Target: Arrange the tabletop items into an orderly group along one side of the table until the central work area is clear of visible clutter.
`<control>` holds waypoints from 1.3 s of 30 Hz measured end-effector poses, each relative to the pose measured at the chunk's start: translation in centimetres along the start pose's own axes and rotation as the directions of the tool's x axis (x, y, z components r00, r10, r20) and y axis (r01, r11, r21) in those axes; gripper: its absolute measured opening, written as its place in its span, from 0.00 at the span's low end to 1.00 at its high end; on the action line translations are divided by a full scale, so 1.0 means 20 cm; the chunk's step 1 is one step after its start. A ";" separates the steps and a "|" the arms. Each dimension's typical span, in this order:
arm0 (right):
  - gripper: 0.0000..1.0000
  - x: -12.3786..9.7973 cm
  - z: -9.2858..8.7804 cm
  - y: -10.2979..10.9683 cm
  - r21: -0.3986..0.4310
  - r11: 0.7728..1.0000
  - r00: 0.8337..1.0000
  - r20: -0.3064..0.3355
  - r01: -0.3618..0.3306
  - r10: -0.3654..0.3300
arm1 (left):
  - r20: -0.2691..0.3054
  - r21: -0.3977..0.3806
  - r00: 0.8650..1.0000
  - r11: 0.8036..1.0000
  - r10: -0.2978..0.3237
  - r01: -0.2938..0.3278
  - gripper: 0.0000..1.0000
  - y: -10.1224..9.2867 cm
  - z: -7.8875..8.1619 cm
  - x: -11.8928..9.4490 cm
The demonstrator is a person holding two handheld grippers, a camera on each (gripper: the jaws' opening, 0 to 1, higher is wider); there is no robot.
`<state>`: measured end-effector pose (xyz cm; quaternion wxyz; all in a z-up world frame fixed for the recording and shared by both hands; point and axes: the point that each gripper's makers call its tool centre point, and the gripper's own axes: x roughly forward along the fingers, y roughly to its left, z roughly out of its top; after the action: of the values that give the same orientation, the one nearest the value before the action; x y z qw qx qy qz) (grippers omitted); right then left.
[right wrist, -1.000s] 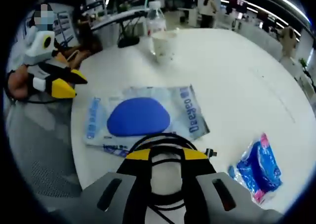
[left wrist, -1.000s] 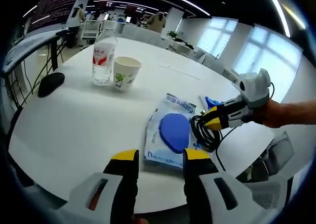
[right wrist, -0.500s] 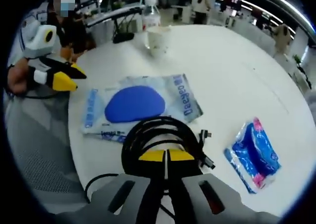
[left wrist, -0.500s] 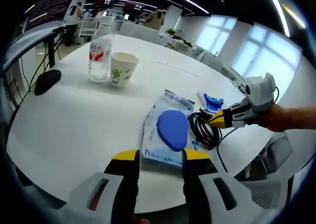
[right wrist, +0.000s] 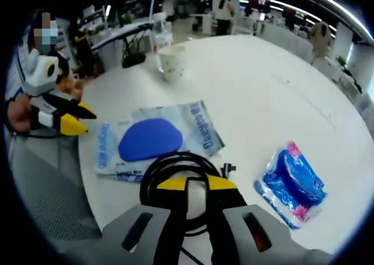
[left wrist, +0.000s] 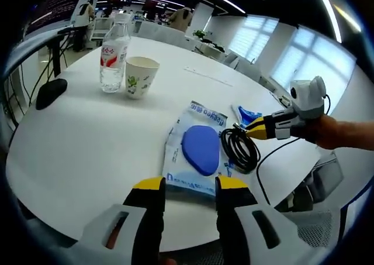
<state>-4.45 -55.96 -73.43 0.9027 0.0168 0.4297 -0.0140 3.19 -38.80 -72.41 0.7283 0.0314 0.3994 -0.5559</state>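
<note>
The right gripper (right wrist: 196,184) stands slightly parted over the coiled black cable (right wrist: 175,177), gripping nothing; the cable rests beside the blue-printed packet (right wrist: 153,137). The left gripper (left wrist: 190,186) hangs wide open and empty at the round white table (left wrist: 76,136)'s edge.

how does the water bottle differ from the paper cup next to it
The water bottle is clear plastic with a red label and a cap on top; the paper cup is opaque white with a small green print and open at the top. The bottle stands taller than the cup. Both stand upright, side by side on the white table.
</note>
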 end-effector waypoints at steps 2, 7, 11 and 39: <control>0.13 0.01 0.00 -0.01 -0.012 1.000 1.000 -0.008 0.005 -0.005 | -0.007 -0.005 1.000 1.000 0.005 -0.005 0.32 0.01 -0.01 0.00; 0.19 0.05 -0.01 -0.06 -0.055 0.998 0.998 -0.038 0.039 -0.041 | -0.029 0.002 1.000 1.000 0.010 -0.010 0.31 0.02 -0.03 0.01; 0.20 0.10 0.01 -0.04 -0.177 0.984 0.997 -0.075 0.008 -0.022 | -0.045 -0.001 0.999 1.000 0.010 -0.010 0.31 0.02 -0.05 0.01; 0.26 0.17 -0.02 0.05 -0.291 0.932 0.966 -0.203 -0.216 0.161 | -0.052 -0.019 0.999 1.000 0.000 -0.001 0.30 0.01 -0.06 0.02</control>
<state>-2.55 -55.07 -76.21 0.8498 -0.0832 0.5007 0.1423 2.78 -38.42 -73.47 0.7181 0.0390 0.4236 -0.5508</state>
